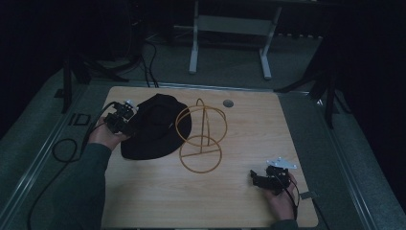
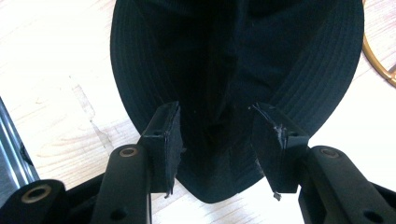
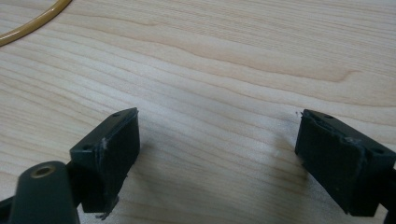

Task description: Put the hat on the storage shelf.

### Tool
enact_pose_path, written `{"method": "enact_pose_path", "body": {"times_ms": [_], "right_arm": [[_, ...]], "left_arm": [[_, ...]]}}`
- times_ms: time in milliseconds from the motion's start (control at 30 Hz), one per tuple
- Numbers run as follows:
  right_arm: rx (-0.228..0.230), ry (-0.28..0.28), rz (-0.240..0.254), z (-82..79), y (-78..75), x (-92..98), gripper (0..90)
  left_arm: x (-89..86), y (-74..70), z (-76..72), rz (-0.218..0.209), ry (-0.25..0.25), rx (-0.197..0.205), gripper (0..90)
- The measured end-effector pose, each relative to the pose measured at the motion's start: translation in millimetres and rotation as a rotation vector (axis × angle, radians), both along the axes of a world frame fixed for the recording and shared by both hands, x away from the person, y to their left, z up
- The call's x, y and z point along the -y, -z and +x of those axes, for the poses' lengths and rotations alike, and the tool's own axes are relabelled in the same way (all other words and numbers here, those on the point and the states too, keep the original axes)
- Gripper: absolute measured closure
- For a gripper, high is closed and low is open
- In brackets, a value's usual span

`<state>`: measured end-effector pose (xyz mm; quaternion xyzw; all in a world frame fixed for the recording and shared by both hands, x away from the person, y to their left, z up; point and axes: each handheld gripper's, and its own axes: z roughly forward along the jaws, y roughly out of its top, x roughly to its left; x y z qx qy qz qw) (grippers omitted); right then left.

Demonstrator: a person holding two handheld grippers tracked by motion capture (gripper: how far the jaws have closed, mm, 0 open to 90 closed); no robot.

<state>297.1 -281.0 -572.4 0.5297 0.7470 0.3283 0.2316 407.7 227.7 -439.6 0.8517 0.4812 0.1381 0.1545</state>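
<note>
Hovering spread, left gripper (image 2: 217,140) over hat (image 2: 233,70); showing stand (image 1: 201,139) from above; right gripper (image 3: 217,158) gaping over table (image 3: 224,70).

In the left gripper view the black hat (image 2: 233,70) runs off the top edge. The wire stand (image 3: 32,21) is cut by the right gripper view's top-left corner, and the hat hides part of it in the high view.

The left hand-held gripper (image 2: 217,144) points at a black hat (image 2: 233,60) lying on the pale wooden desk (image 2: 56,70). Its two black jaws stand apart, one on each side of the hat's near brim, over the ribbed cloth; whether the pads touch it cannot be told. A curved bit of golden wire (image 2: 380,60) shows at the right edge, just beside the hat
</note>
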Motion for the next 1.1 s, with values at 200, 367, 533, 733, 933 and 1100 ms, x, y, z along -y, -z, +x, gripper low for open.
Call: {"method": "enact_pose_path", "body": {"times_ms": [200, 367, 533, 733, 933, 1100], "right_arm": [[0.000, 0.000, 0.000, 0.0, 0.0, 0.0, 13.7], [0.000, 0.000, 0.000, 0.0, 0.0, 0.0, 13.7], [0.000, -0.001, 0.000, 0.0, 0.0, 0.0, 13.7], [0.000, 0.000, 0.000, 0.0, 0.0, 0.0, 13.7], [0.000, 0.000, 0.000, 0.0, 0.0, 0.0, 13.7], [0.000, -0.001, 0.000, 0.0, 0.0, 0.1, 13.7]], "left_arm": [[7.9, -5.5, 10.3, 0.020, 0.009, -0.020, 52.9], [14.6, -8.3, 20.5, 0.038, 0.017, -0.046, 52.8], [21.9, -8.4, 29.1, 0.051, 0.020, -0.064, 52.8], [29.8, -8.7, 39.6, 0.074, 0.018, -0.075, 52.8], [36.5, -4.6, 50.8, 0.115, 0.024, -0.109, 52.9], [40.1, 4.1, 58.5, 0.117, 0.005, -0.135, 53.5]]}}
